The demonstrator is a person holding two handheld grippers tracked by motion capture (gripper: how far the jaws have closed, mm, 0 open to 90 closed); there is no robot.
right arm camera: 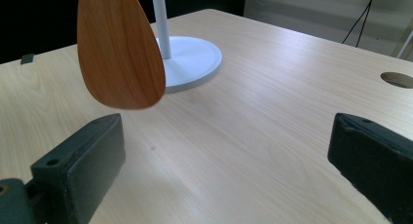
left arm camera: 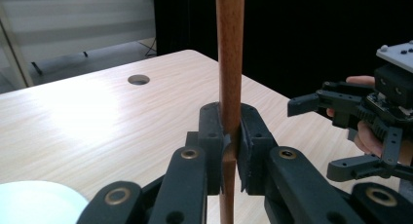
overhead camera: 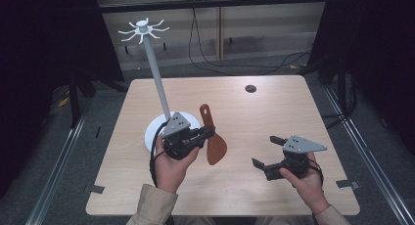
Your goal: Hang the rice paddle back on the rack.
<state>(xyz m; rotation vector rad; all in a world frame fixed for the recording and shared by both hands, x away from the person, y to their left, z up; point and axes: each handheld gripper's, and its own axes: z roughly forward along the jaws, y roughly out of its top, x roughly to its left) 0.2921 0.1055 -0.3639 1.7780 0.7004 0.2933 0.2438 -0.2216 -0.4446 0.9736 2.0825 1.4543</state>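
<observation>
Tabletop (overhead camera: 274,117) of pale wood carries a white stand (overhead camera: 152,68), its round base set toward the left and its thin pole leaning up to a ring of curved hooks at the top. Just right of that base, the left tongs (overhead camera: 209,132) hold a wooden spatula (overhead camera: 212,135) clear of the surface, pinched tight on the handle; the left gripper view shows the pads (left arm camera: 251,146) pressed against the wood from both sides. The spatula's long axis runs roughly upright and slightly tilted, broad blade hanging low and the rounded handle end up. The right tongs (overhead camera: 265,151) rest lower and well apart to the right, spread wide with nothing between them, the blade hanging ahead of them in their own view. My guess is the spatula is bound for a hook: the stand's top lies up and away to the left of the handle end, and the left hand is plainly the nearer one.
</observation>
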